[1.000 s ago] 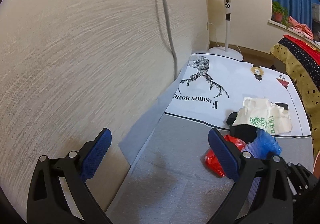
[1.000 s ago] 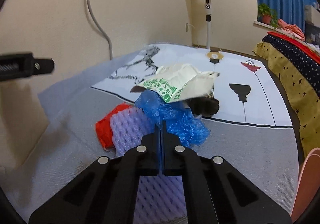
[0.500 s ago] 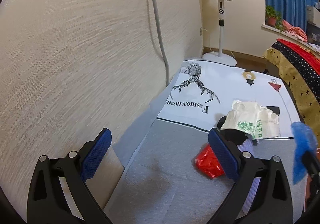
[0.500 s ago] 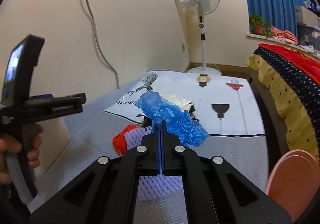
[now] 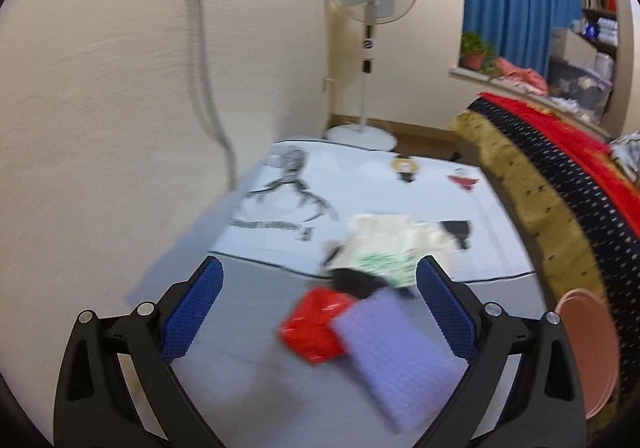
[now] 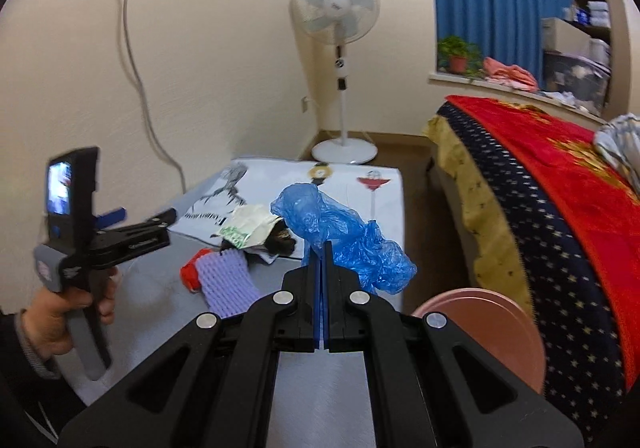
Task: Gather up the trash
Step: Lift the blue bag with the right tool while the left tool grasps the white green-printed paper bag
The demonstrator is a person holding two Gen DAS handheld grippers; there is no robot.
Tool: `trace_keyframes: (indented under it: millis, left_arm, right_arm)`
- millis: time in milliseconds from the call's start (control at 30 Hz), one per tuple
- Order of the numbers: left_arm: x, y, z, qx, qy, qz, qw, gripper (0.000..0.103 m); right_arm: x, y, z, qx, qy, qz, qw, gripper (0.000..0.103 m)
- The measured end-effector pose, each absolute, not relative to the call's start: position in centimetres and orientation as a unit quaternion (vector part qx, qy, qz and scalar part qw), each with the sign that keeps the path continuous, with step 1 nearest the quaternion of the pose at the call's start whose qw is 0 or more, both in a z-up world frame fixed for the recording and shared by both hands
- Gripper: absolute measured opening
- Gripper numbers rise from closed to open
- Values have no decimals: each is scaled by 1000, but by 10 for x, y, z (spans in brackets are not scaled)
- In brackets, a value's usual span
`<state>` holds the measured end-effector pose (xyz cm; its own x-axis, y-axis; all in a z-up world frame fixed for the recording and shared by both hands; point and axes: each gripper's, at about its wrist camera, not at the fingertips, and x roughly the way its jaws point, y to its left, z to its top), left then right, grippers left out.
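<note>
**Blue bag lifted, the rest of the litter still on the floor**

The crumpled blue plastic bag (image 6: 344, 236) hangs above the floor, pinched in the right gripper (image 6: 321, 248), whose jaws are pressed fully together on a fold of it. At about four o'clock from the bag stands a pink bin (image 6: 492, 328), likely the place for the trash, so this piece looks roughly halfway there.

At about nine o'clock from the bag, on the grey mat (image 5: 248, 328), lie the pieces not yet collected: a purple foam net (image 5: 394, 352), a red wrapper (image 5: 314, 324) touching it, and a white paper bag with green print (image 5: 384, 248) over something black (image 5: 356, 282).

The left gripper (image 5: 318, 310) hovers over these with jaws spread wide and nothing between them. Judging by this, one item is in hand and at least four remain.
</note>
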<state>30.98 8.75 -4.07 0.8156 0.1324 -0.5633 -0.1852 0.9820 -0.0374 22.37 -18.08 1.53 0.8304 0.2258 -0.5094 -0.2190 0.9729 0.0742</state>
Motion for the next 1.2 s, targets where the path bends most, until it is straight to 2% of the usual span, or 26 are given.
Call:
trace_keyframes:
  millis: [333, 500, 600, 700, 767, 800, 867, 967, 1200]
  left_arm:
    - [362, -3, -82, 21, 287, 8, 958, 91]
    - [385, -15, -107, 26, 304, 11, 952, 82]
    - [392, -15, -121, 40, 310, 17, 950, 73]
    - [395, -13, -130, 46, 316, 17, 948, 56]
    - [395, -12, -132, 46, 315, 5, 948, 28]
    - [395, -11, -131, 46, 313, -1, 949, 25]
    - [391, -11, -126, 48, 300, -2, 953, 10]
    - [382, -6, -111, 46, 284, -6, 958, 3]
    - [345, 15, -62, 31, 252, -13, 967, 2]
  right_arm:
    - [235, -220, -7, 20, 290, 83, 953, 1]
    - [239, -234, -12, 26, 300, 73, 951, 1]
    - [240, -237, -16, 19, 306, 70, 949, 1]
    - [242, -236, -19, 16, 311, 71, 948, 1]
    - [242, -233, -19, 12, 311, 73, 948, 1]
    - [242, -232, -19, 10, 310, 74, 948, 1]
    - [242, -230, -20, 3, 308, 76, 948, 1]
    - [242, -229, -21, -4, 309, 75, 948, 1]
    - [235, -229, -18, -2, 298, 74, 952, 1]
